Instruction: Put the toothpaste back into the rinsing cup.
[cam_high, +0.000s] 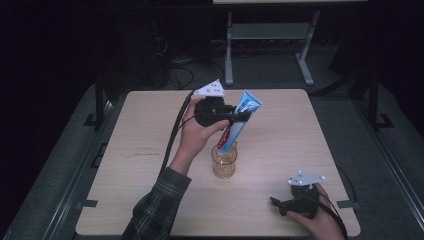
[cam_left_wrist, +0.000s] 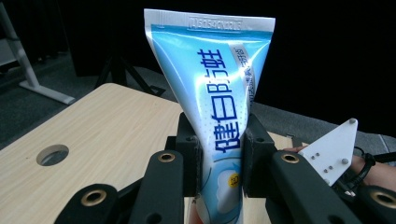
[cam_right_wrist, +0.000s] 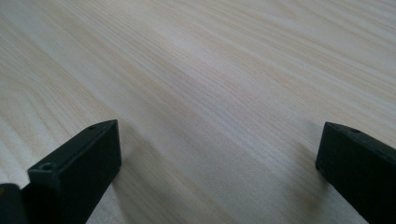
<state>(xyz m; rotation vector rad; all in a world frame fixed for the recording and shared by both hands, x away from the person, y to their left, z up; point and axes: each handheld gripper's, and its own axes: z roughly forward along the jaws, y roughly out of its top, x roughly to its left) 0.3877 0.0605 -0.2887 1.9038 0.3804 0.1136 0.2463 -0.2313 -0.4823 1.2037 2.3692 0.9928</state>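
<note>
You're looking at one readable item: the toothpaste tube (cam_left_wrist: 219, 93). In the left gripper view, large dark blue Chinese characters are running lengthwise along its light blue face, reading roughly 健白防蛀; the first one is partly sitting between the pads. A smaller line of characters is showing on a white strip near the tube's right edge, too small to make out. An embossed code is running across the crimped top seam, illegible. In the high view the tube's (cam_high: 239, 122) print is too blurred to read.
</note>
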